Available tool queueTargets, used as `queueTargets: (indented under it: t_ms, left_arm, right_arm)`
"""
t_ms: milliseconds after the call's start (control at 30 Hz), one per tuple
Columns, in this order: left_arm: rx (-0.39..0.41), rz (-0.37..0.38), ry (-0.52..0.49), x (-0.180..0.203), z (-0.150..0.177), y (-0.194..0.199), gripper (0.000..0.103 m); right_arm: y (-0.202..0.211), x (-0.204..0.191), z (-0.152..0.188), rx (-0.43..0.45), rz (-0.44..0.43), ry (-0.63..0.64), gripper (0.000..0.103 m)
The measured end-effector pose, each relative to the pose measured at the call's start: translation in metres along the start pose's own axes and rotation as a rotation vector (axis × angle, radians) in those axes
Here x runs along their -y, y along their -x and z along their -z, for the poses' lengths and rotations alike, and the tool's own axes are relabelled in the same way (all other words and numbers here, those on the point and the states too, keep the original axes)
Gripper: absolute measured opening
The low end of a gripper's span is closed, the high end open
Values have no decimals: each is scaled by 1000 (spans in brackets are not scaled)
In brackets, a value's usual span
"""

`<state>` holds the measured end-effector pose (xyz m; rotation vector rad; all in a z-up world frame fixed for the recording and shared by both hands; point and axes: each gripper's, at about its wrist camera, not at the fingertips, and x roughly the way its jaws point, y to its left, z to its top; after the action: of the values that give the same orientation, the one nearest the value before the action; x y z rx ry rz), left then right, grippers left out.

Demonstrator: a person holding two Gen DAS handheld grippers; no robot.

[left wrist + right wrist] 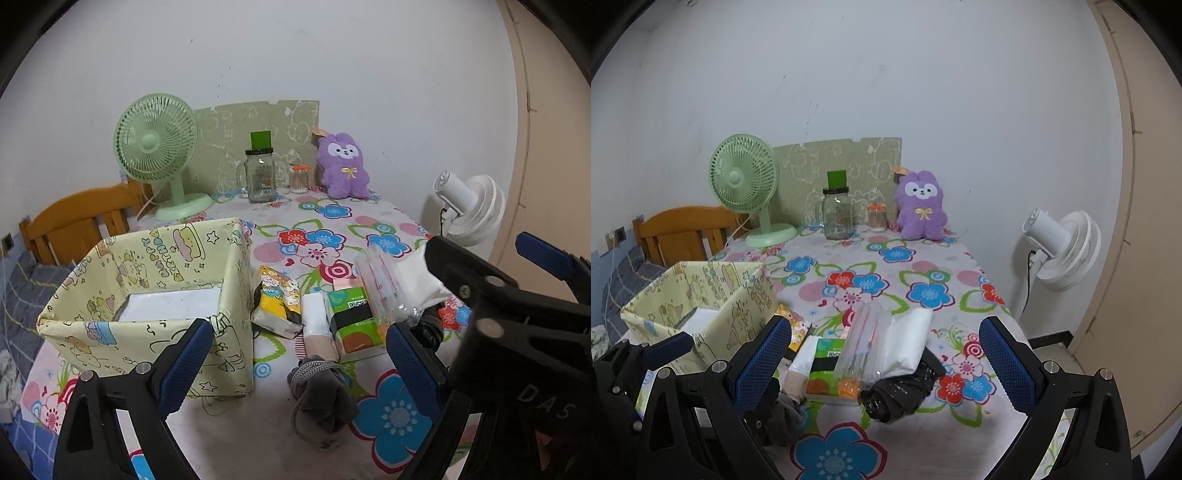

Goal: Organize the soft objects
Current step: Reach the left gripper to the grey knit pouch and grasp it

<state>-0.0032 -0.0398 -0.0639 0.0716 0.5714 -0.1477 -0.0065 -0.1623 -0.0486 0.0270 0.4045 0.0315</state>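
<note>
left wrist: left gripper (299,354) jaws spread wide, empty, above grey drawstring pouch (325,391) just right of yellow fabric box (147,295) | right wrist: right gripper (886,363) jaws released over clear-wrapped tissue pack (886,343) and black bag (901,391) on floral tablecloth (923,266)

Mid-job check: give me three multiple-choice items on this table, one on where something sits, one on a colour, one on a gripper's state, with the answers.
1. Where does the yellow fabric box stand relative to the pile of small packs?
A. to the left of it
B. behind it by the wall
C. on top of it

2. What colour is the plush toy at the back of the table?
A. green
B. purple
C. orange

3. How does the left gripper stand?
A. shut on the grey drawstring pouch
B. shut on nothing
C. open, nothing between the pads

Answers: 1 A, the box sits left of the packs in both views. 2 B, its body is purple with a white face. 3 C, its blue pads stand wide apart above the grey drawstring pouch.
</note>
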Motion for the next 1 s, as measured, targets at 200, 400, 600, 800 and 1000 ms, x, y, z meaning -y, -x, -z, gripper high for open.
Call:
queueTargets:
  t_ms: [200, 400, 600, 800, 1000]
  left_arm:
    - [-34, 19, -4, 3, 9, -6, 96]
    - [-88, 35, 17, 3, 20, -21, 94]
    - [-133, 37, -21, 10, 33, -32, 84]
    - [-180, 43, -4, 7, 38, -40, 64]
    - [-194, 57, -19, 12, 36, -45, 49]
  right_arm:
    - [-10, 0, 12, -21, -1, 5, 102]
    - [-16, 0, 26, -49, -6, 12, 102]
    - [-25, 1, 34, -83, -3, 6, 102]
    - [-33, 2, 38, -103, 1, 4, 100]
    - [-36, 0, 38, -113, -10, 10, 96]
